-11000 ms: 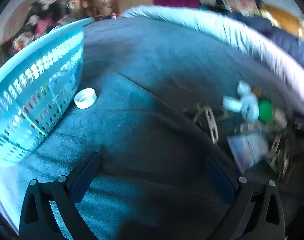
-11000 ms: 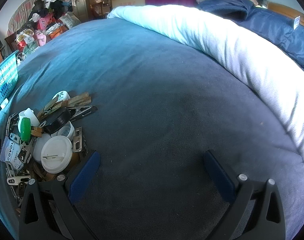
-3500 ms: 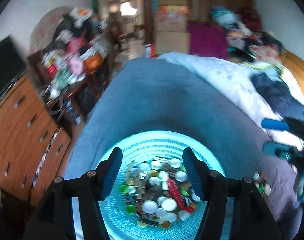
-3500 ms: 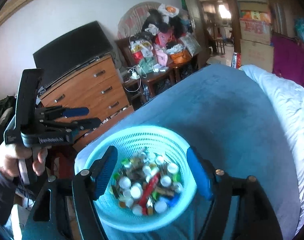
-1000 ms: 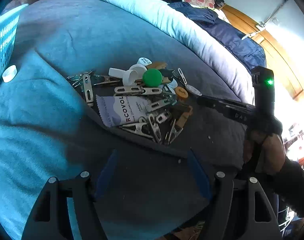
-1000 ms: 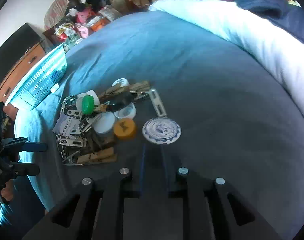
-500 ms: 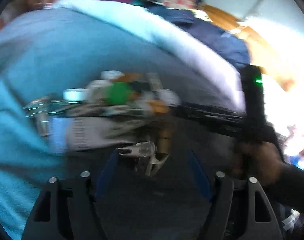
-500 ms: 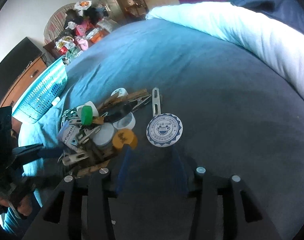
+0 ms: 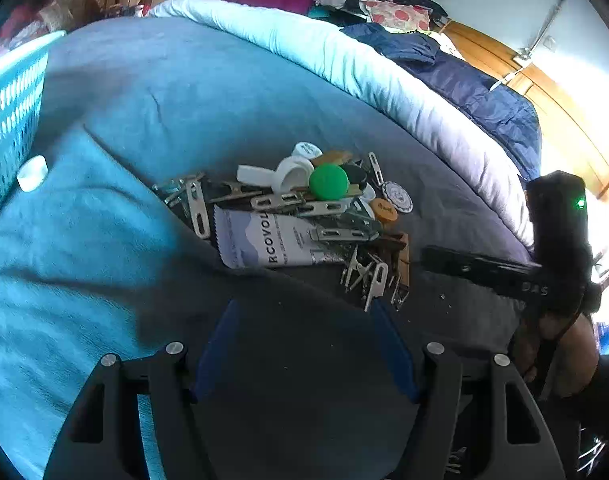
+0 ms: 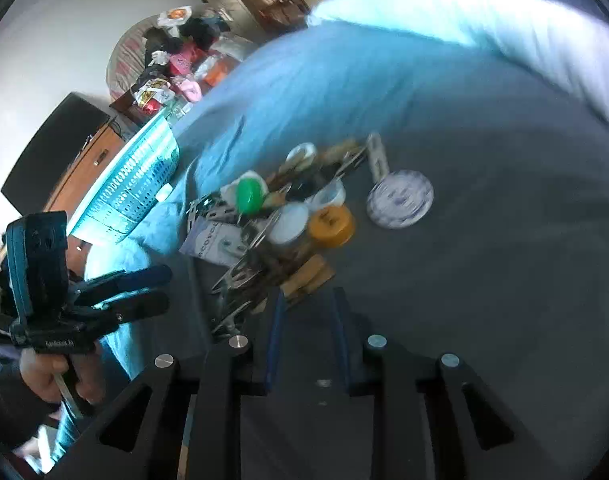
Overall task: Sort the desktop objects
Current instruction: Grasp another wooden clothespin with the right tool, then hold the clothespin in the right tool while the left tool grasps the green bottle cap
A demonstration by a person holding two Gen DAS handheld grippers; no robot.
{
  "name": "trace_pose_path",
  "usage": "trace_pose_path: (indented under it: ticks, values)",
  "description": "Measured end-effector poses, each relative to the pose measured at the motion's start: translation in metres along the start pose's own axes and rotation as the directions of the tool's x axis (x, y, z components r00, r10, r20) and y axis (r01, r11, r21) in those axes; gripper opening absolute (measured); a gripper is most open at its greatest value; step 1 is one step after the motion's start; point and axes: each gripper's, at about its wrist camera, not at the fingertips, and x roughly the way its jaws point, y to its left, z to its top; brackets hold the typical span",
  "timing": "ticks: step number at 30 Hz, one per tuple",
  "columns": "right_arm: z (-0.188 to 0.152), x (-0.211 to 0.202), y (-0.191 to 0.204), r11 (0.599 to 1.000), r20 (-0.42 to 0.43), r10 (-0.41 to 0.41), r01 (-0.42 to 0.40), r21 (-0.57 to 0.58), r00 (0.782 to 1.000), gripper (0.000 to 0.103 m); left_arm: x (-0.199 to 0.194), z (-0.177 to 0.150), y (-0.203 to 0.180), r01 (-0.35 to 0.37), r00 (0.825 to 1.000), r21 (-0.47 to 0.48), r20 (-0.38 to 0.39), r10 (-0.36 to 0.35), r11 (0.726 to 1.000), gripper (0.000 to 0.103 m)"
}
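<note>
Lying on a blue bed cover (image 9: 232, 92), a heap of small desktop objects (image 9: 304, 216) occupies the middle of both wrist views. Within the heap: a green cap (image 9: 328, 181), a white cap (image 9: 292, 171), an orange cap (image 9: 385, 210), a printed sachet (image 9: 264, 240), several metal clips (image 9: 196, 208) and wooden clothespins (image 10: 308, 274). A round white-and-blue badge (image 10: 399, 199) lies just beside the heap on its far right side in the right wrist view, touching a flat metal clip above it.

Left gripper (image 9: 304, 312): its blue-padded fingers (image 9: 216, 344) stand moderately apart with nothing between them, aimed down at the near edge of the heap; the nearest clips lie just beyond the right fingertip.

Right gripper (image 10: 306, 304): its fingers (image 10: 274, 332) stand narrowly apart, having just been closing, with only bed cover visible between them; the clothespins lie just ahead of the left fingertip. The view is slightly blurred.

A turquoise perforated basket (image 9: 8, 120) stands at the left edge of the bed, well apart from the heap, with a lone white cap (image 9: 32, 172) just beside its wall. A pale rolled duvet (image 9: 344, 64) borders the far side. Each view shows the opposite gripper held in a person's hand (image 10: 60, 376).
</note>
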Motion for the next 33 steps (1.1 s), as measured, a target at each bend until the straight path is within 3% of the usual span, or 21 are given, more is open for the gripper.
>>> trace_pose_path:
  ticks: [2,5,9,12,16,23,27,33]
  values:
    - [0.002,0.01,-0.001,0.998,-0.014,0.014,-0.013,0.054,1.0,0.025,0.0,-0.002,0.0,0.007,1.0,-0.005,-0.005,-0.007,1.0,0.069]
    - [0.007,0.018,0.008,0.998,-0.016,-0.038,0.039,0.046,0.999,0.029,-0.003,-0.004,0.002,0.02,1.0,-0.017,-0.007,-0.021,1.0,0.069]
    - [0.008,0.027,0.026,0.99,-0.044,-0.133,0.131,-0.049,0.99,0.036,0.0,-0.005,-0.003,0.035,0.999,-0.016,-0.005,-0.035,0.999,0.069]
    - [0.005,0.024,0.032,0.973,-0.049,-0.183,0.174,-0.152,0.982,0.029,0.0,-0.007,-0.009,0.031,1.0,0.016,-0.004,-0.031,0.999,0.069]
    - [0.001,-0.003,0.019,0.975,-0.006,-0.168,0.165,-0.147,0.986,0.015,-0.004,-0.006,-0.011,0.026,1.0,0.054,0.005,-0.026,0.998,0.069]
    - [0.0,-0.042,-0.015,0.985,0.063,-0.149,0.153,-0.075,0.987,0.015,-0.005,0.011,-0.005,0.018,0.999,0.073,0.03,-0.02,0.997,0.069]
    - [0.003,-0.034,-0.021,0.989,0.065,-0.139,0.142,-0.047,0.988,0.016,0.004,0.041,-0.016,-0.012,0.997,0.153,0.072,0.0,0.988,0.069]
    - [0.002,-0.021,-0.025,0.991,0.06,-0.125,0.127,-0.034,0.99,0.016,0.03,0.078,-0.03,-0.024,0.996,0.133,0.094,0.011,0.991,0.069]
